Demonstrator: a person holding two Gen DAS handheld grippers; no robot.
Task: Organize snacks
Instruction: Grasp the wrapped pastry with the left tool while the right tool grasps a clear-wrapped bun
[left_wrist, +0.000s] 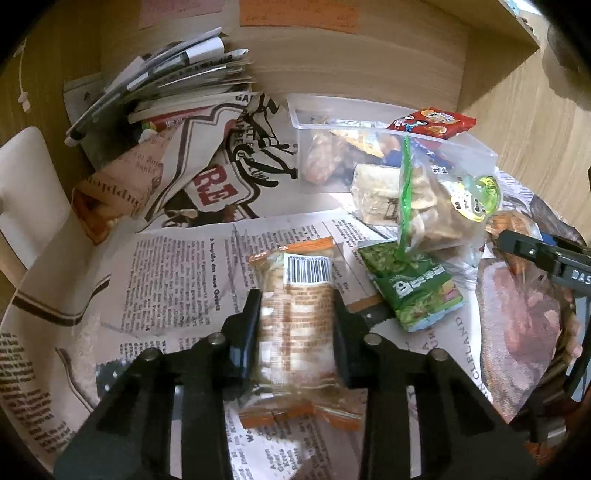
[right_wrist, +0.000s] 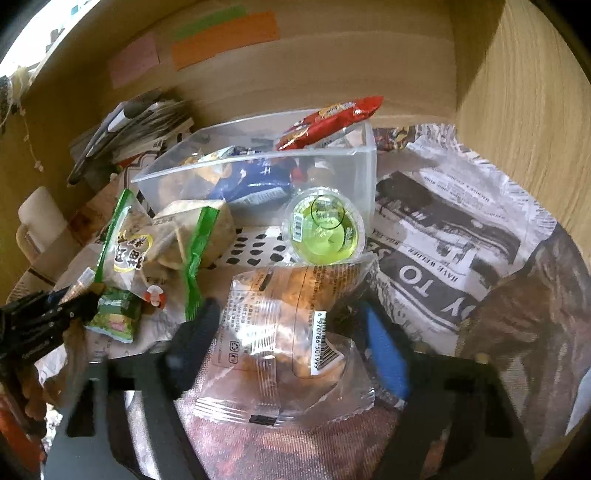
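Note:
My left gripper (left_wrist: 297, 306) is shut on an orange-edged cracker packet (left_wrist: 295, 295) with a barcode, held over the newspaper. My right gripper (right_wrist: 291, 321) is shut on a clear wrapped pastry packet (right_wrist: 280, 332). A clear plastic bin (left_wrist: 476, 151), also in the right wrist view (right_wrist: 365, 173), holds several snacks, with a red packet (right_wrist: 328, 118) on its rim. Loose in front of it lie a green-striped chip bag (left_wrist: 428, 199), a small green packet (left_wrist: 417, 288) and a green jelly cup (right_wrist: 325, 229). The right gripper's arm (left_wrist: 546, 254) shows at the left view's right edge.
Newspaper sheets (left_wrist: 177, 266) cover the desk. A pile of papers and pens (left_wrist: 166, 77) leans at the back left. Wooden walls (left_wrist: 362, 48) close the back and right side (right_wrist: 524, 122). A white chair (left_wrist: 26, 199) stands at the left.

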